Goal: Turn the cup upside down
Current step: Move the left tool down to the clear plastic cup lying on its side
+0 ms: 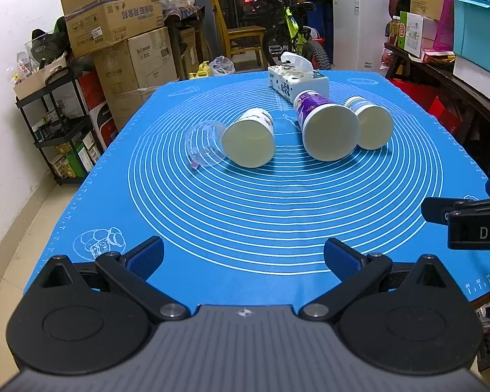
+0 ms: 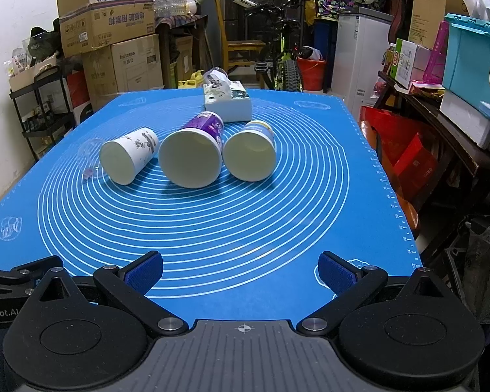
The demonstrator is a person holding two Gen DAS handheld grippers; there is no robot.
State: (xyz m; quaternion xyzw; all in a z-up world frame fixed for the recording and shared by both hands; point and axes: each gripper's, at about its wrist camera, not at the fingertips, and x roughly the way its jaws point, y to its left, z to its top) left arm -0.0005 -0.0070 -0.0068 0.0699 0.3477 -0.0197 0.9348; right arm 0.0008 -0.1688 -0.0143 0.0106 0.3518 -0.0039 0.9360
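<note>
Three paper cups lie on their sides on the blue mat (image 1: 245,215), mouths toward me: a white one with dark print (image 1: 249,137) (image 2: 127,156), a larger purple one (image 1: 326,127) (image 2: 192,153), and a smaller blue-and-white one (image 1: 370,122) (image 2: 250,153). A clear plastic cup (image 1: 204,143) (image 2: 89,160) lies on its side left of the white one. My left gripper (image 1: 243,254) is open and empty near the mat's front edge. My right gripper (image 2: 240,269) is open and empty, also near the front edge, well short of the cups.
A tissue pack (image 1: 297,81) (image 2: 227,101) lies behind the cups. Stacked cardboard boxes (image 1: 121,32) and a black shelf (image 1: 62,124) stand left of the table. A bicycle (image 1: 294,32) and white cabinet stand behind, a cluttered bench (image 2: 441,114) on the right.
</note>
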